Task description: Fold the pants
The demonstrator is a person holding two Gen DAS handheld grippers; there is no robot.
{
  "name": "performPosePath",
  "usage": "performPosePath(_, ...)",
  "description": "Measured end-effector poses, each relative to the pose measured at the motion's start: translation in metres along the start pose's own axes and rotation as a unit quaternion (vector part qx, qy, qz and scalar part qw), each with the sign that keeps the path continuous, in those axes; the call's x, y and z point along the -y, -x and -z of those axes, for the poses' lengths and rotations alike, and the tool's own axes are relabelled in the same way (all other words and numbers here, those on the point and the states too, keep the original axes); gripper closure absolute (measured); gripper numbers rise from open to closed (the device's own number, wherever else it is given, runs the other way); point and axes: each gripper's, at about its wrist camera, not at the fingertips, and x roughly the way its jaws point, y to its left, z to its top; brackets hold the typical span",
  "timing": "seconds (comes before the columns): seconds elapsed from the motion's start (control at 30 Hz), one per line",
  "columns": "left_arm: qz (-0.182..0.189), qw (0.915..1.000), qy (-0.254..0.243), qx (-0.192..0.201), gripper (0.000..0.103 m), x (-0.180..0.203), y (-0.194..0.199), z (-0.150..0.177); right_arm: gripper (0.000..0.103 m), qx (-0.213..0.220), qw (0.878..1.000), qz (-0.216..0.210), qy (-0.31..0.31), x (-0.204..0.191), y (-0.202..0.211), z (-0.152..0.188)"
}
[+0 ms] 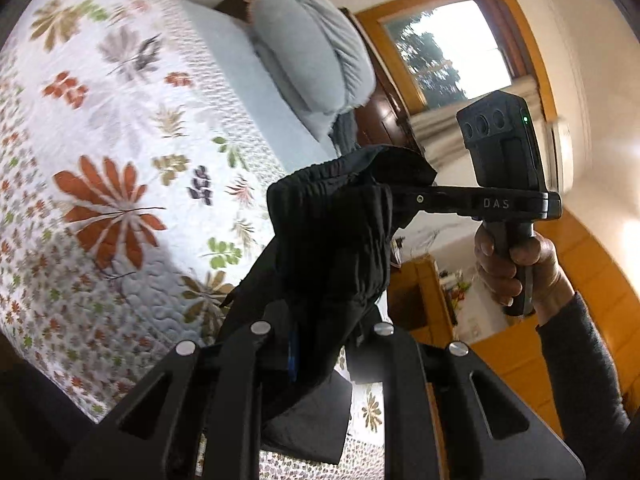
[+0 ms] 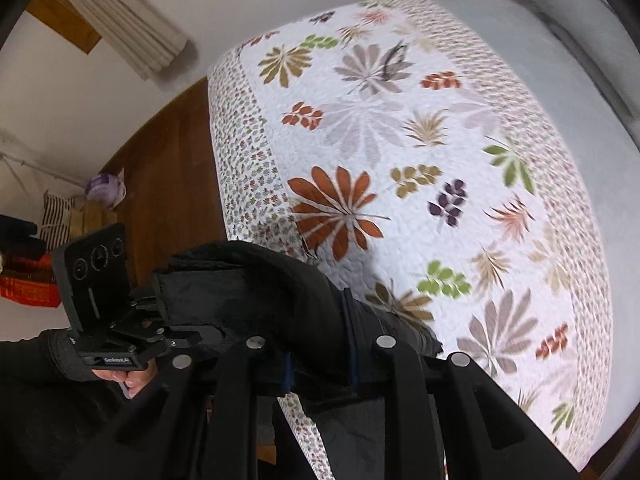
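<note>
Two handheld grippers, left gripper point(image 2: 188, 338) and right gripper point(image 1: 394, 202), each clamp the black pants' point(image 1: 332, 240) waistband, holding it above the floral quilt point(image 1: 120, 120), apparently for folding.

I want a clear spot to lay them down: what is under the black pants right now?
Under the pants, held up by both grippers, lies the floral quilt, bare where visible. The cloth covers the quilt's near edge, so that strip cannot be checked.
</note>
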Motion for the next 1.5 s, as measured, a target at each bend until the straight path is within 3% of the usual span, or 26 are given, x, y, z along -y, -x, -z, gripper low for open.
performPosePath(0.33, -0.019, 0.9943, -0.095, -0.043, 0.088, 0.068, -0.031, 0.04, 0.082, 0.069, 0.996, 0.002, -0.054, 0.04, 0.042, 0.095)
performPosePath(0.77, -0.056, 0.9744, -0.198, -0.092, 0.088, 0.129, -0.079, 0.111, 0.08, 0.128, 0.986, -0.008, -0.103, 0.089, 0.049, 0.213)
performPosePath(1.13, -0.087, 0.9437, -0.287, -0.14, 0.088, 0.156, -0.13, 0.184, 0.08, 0.155, 0.98, -0.002, -0.123, 0.125, 0.028, 0.312)
performPosePath(1.5, -0.107, 0.9168, -0.333, -0.193, 0.088, 0.148, -0.173, 0.243, 0.08, 0.148, 0.974, -0.014, -0.173, 0.154, -0.017, 0.386)
